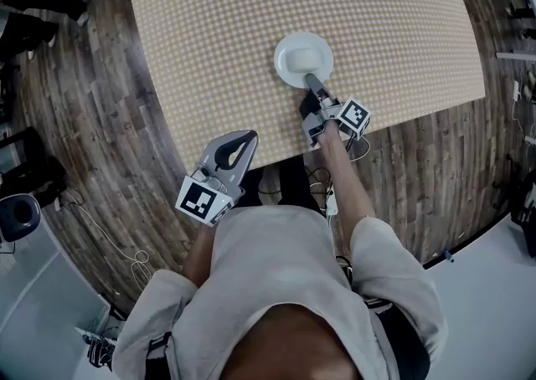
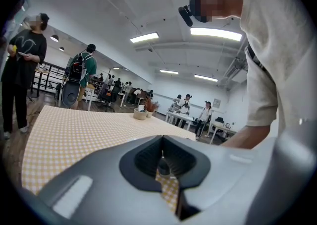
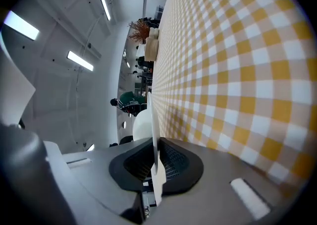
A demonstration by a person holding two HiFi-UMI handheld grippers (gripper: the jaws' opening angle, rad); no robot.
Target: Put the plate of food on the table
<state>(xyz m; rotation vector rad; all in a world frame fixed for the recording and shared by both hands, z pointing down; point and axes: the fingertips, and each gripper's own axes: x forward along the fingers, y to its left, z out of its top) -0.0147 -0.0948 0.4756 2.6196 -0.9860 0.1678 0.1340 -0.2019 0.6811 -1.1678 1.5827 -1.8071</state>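
Clamping the near rim of the white plate [image 1: 293, 48], the right gripper [image 1: 312, 83] holds it over the checked table [image 1: 193, 27], toward its near edge. Whether the plate touches the table is unclear, and the pale food [image 1: 305, 60] is too washed-out to identify. The left gripper [image 1: 244, 141], jaws together and empty, hangs at that edge.

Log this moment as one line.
right gripper: jaws shut on plate rim | plate: over table, food on it | left gripper: jaws shut, empty, near table edge
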